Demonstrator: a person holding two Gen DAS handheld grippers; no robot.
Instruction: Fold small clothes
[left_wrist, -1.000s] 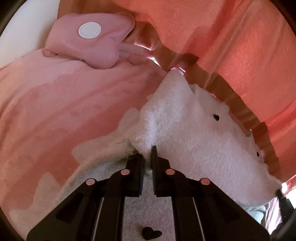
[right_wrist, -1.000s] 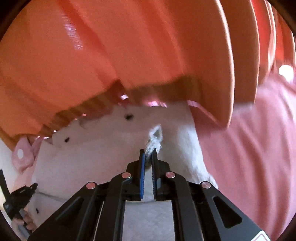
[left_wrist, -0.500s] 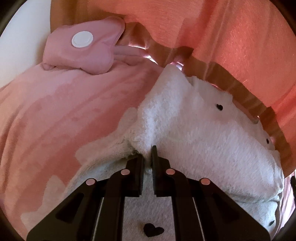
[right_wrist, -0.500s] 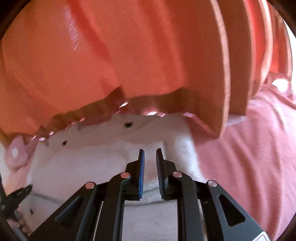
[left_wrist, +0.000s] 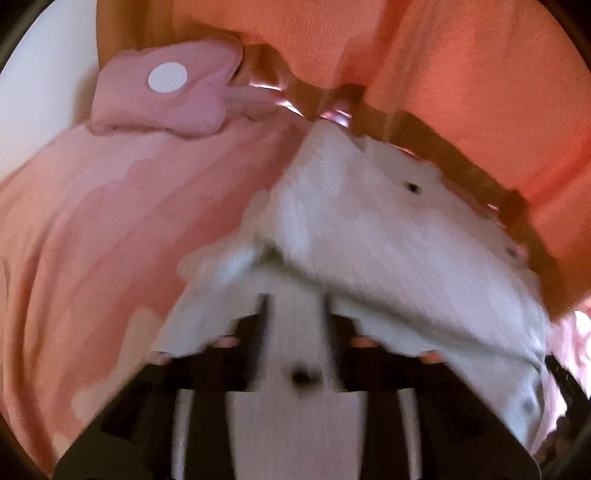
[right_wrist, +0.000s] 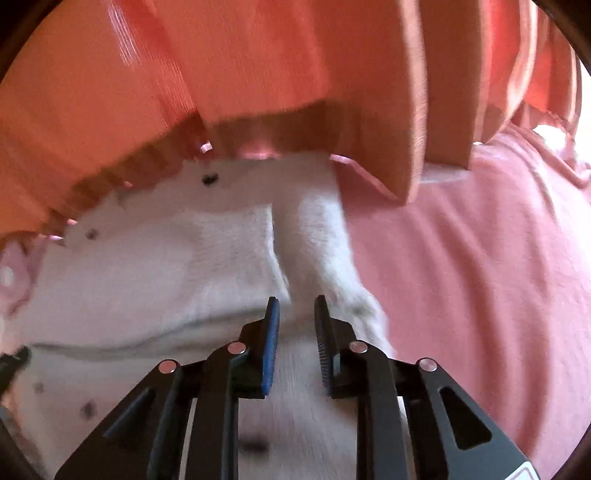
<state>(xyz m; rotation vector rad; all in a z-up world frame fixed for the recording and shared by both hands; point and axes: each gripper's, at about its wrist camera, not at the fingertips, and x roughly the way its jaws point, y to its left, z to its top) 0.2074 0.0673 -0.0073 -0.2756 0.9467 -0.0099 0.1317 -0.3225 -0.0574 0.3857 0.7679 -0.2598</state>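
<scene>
A white fleecy garment with small black hearts (left_wrist: 388, 236) lies folded on a pink bedspread (left_wrist: 110, 229). It also shows in the right wrist view (right_wrist: 155, 266). My left gripper (left_wrist: 295, 306) is open, its jaws apart over the garment's near fold; the view is blurred. My right gripper (right_wrist: 295, 314) is open and empty, just above the garment's right end, where a narrow flap (right_wrist: 317, 236) lies.
An orange curtain (right_wrist: 221, 74) hangs along the far side of the bed, close behind the garment. A pink cushion with a white round patch (left_wrist: 166, 96) lies at the far left. A white wall (left_wrist: 40, 85) is behind it.
Both grippers have let go of the garment: the right opened first and widened, then the left opened. The folded edge now lies flat on the garment.
</scene>
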